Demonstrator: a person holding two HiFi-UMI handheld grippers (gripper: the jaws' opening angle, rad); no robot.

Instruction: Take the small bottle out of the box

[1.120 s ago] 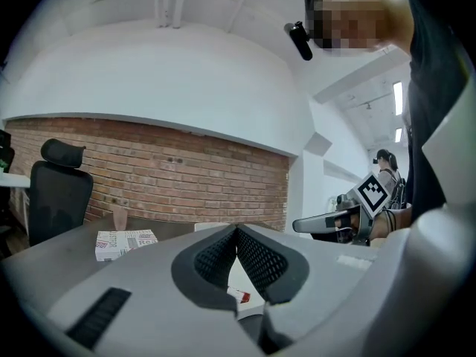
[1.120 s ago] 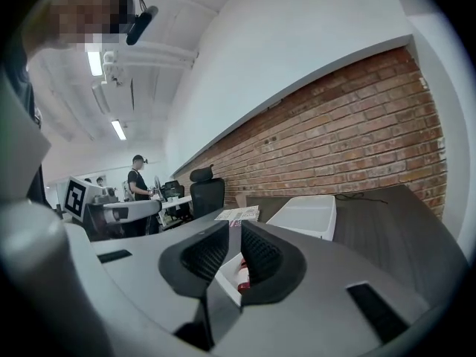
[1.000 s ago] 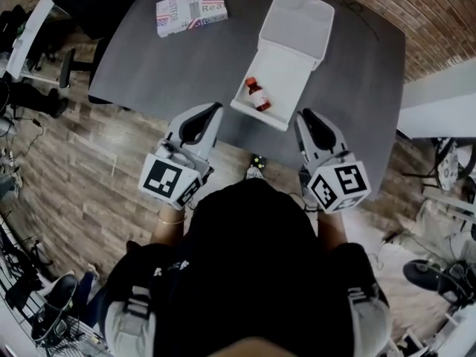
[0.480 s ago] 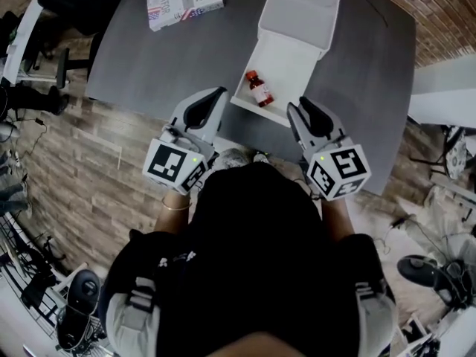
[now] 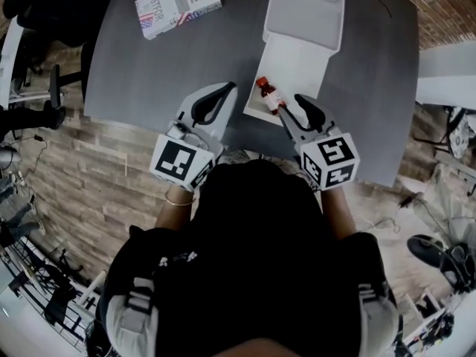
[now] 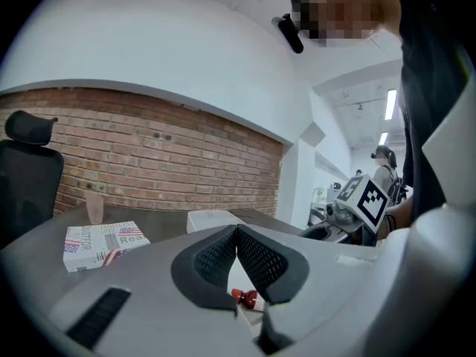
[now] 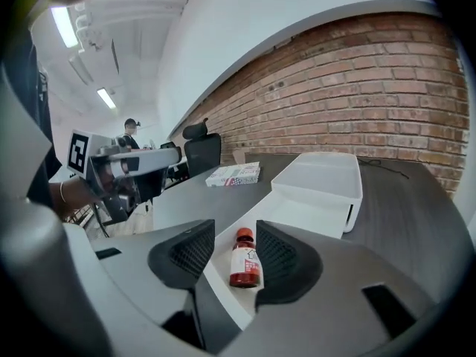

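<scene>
Left gripper point(image 6: 236, 233): jaws pressed together, empty, at the table's point(image 5: 149, 65) near edge. Right gripper point(image 7: 236, 235): jaws spread, having just been opening, flanking the small bottle point(image 7: 245, 262) without pressing on it. Bottle: on its side in the near half of the white box point(image 5: 297, 58), long axis near-to-far, red cap toward the far edge. A second ago both grippers hung short of the box. Printed packet point(image 5: 177, 2): far left corner.

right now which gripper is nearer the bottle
Right. The right gripper, jaws just opening, has the small bottle in line ahead, ungripped; the left gripper sits shut left of the box.
</scene>
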